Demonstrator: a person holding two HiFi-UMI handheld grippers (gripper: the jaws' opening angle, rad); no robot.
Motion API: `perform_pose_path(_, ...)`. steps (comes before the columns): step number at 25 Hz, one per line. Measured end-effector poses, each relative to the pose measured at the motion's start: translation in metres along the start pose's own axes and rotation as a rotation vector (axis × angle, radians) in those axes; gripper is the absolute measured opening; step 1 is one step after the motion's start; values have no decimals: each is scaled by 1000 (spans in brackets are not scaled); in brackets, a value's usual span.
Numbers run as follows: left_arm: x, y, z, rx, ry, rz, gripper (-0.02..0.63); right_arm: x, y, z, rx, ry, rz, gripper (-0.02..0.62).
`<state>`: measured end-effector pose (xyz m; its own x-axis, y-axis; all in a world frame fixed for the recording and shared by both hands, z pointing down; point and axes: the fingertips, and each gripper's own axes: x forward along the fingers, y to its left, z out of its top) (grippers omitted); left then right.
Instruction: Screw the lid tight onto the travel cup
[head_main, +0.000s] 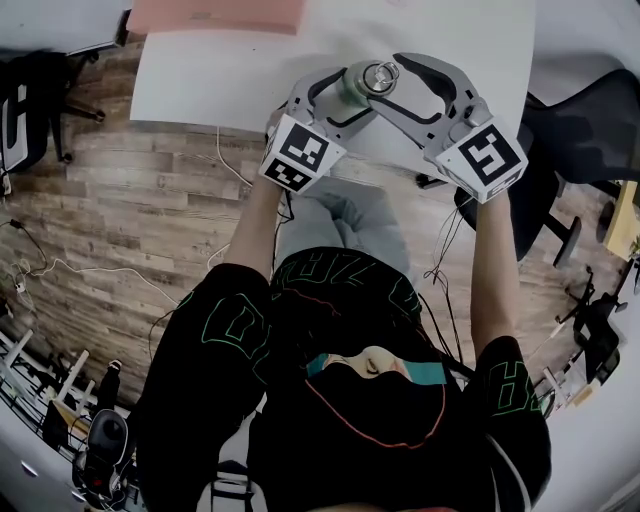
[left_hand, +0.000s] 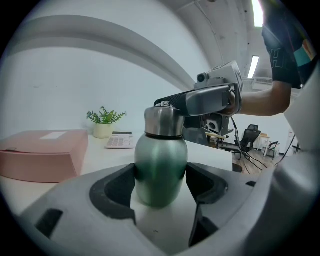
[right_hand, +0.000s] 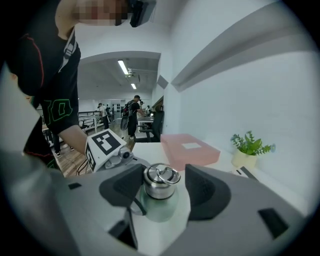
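A green travel cup (left_hand: 160, 167) stands upright on the white table (head_main: 200, 80), and its steel lid (right_hand: 161, 181) with a ring handle sits on top. My left gripper (left_hand: 160, 182) is shut on the cup's green body, a pad pressing each side. From the other side, my right gripper (right_hand: 162, 187) reaches around the lid (head_main: 379, 75) at lid height. Its jaws stand open: one pad lies against the lid, the other shows a small gap. In the head view both grippers meet at the cup (head_main: 356, 92) near the table's front edge.
A pink box (left_hand: 42, 155) lies on the table's far side. A small potted plant (left_hand: 104, 122) and a calculator (left_hand: 120, 141) sit by the wall. Office chairs (head_main: 580, 130) and cables stand on the wooden floor around the table.
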<state>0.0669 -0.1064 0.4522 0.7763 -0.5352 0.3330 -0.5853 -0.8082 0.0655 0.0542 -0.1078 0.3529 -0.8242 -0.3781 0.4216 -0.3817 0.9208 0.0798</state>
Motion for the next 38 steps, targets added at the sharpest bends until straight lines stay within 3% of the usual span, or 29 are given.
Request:
perform_pose_path(7, -1, -1, -8, -22, 13, 1, 331, 7, 10, -2, -117, 108, 104, 241)
perform_pose_path(13, -1, 2, -3, -1, 6, 4, 331, 7, 6, -3, -47, 88, 15, 238)
perform_pose_path(17, 0, 0, -1, 4, 6, 2, 331, 3, 3, -1, 11, -2, -142, 238)
perform_pose_path(24, -1, 1, -1, 6, 6, 3, 331, -3, -2, -8, 235, -113, -574, 238)
perform_pose_path(26, -2, 1, -1, 5, 6, 3, 331, -2, -1, -8, 271, -114, -643, 232)
perform_pose_path(28, -1, 1, -1, 4, 6, 3, 331, -2, -2, -8, 289, -114, -641, 233)
perform_pose_path(33, 0, 0, 0, 4, 6, 2, 331, -10, -5, -6, 248, -120, -514, 271)
perform_pose_path(35, -1, 0, -1, 2, 6, 1, 331, -11, -8, -6, 221, -118, -441, 304)
perform_pose_path(38, 0, -1, -7, -15, 15, -2, 331, -10, -9, -3, 188, -120, -303, 305)
